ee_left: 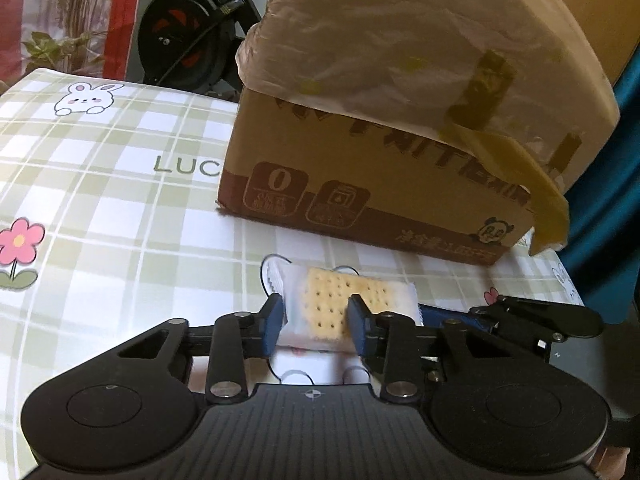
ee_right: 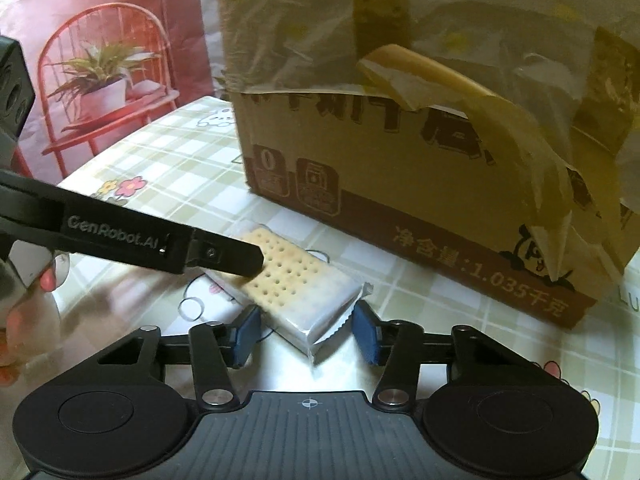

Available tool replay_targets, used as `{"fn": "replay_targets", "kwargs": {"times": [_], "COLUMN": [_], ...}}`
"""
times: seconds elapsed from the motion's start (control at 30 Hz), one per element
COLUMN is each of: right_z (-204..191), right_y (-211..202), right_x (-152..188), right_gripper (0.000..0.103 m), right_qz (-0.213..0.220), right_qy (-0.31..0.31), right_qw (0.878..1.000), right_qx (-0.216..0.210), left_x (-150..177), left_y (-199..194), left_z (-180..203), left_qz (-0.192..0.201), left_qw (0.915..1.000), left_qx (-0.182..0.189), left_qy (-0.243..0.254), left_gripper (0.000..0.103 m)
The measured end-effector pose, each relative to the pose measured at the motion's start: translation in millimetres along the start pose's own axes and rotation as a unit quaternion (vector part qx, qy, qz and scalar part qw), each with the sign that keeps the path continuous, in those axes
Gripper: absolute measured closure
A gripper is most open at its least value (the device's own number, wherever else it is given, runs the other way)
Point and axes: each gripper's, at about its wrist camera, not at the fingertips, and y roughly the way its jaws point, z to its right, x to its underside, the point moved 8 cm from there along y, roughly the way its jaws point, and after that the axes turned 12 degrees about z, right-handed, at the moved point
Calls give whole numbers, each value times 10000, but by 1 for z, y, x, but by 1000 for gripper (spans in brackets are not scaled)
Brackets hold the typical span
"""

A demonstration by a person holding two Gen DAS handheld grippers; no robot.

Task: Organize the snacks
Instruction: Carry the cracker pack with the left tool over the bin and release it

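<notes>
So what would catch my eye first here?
Probably the wrapped cracker packet lying on the checked tablecloth, with the left gripper closed on one end and the right gripper straddling the other. Right behind it looms a big cardboard box with loose tape.

exercise bike (ee_left: 188, 36) behind table | checked tablecloth (ee_left: 100, 184) | red chair-and-plant backdrop (ee_right: 104, 80)

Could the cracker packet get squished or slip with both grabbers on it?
Maybe. The left gripper pinches the cracker packet across its middle, so the brittle crackers could crack. The right gripper only straddles the shiny end, so it might slip there. The cardboard box stands close behind, and its loose tape could snag.
</notes>
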Motion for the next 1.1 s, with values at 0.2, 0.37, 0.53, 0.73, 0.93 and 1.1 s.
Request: {"fn": "replay_targets", "kwargs": {"times": [0.2, 0.37, 0.53, 0.73, 0.93, 1.1], "right_z": [-3, -6, -7, 2, 23, 50], "right_y": [-19, -46, -78, -108, -128, -119], "right_x": [1, -11, -44, -101, -160, -206], "right_gripper": [64, 64, 64, 64, 64, 64], "right_qz": [135, 484, 948, 1512, 1988, 2110], "right_qy": [-156, -422, -733, -888, -996, -1125], "right_qw": [9998, 9979, 9928, 9844, 9748, 9707], "right_qx": [-20, 4, 54, 128, 191, 235], "left_x": [9, 0, -28, -80, -132, -169], "left_y": [-22, -49, -76, -104, -109, -89], "left_z": [15, 33, 51, 83, 109, 118], "left_qz": [171, 527, 983, 1619, 2009, 2097], "left_qw": [9997, 9982, 9947, 9852, 9772, 9744], "left_qx": [-30, -39, 30, 97, 279, 287], "left_qy": [153, 272, 294, 557, 630, 753], "left_gripper": [66, 66, 66, 66, 66, 65]}}
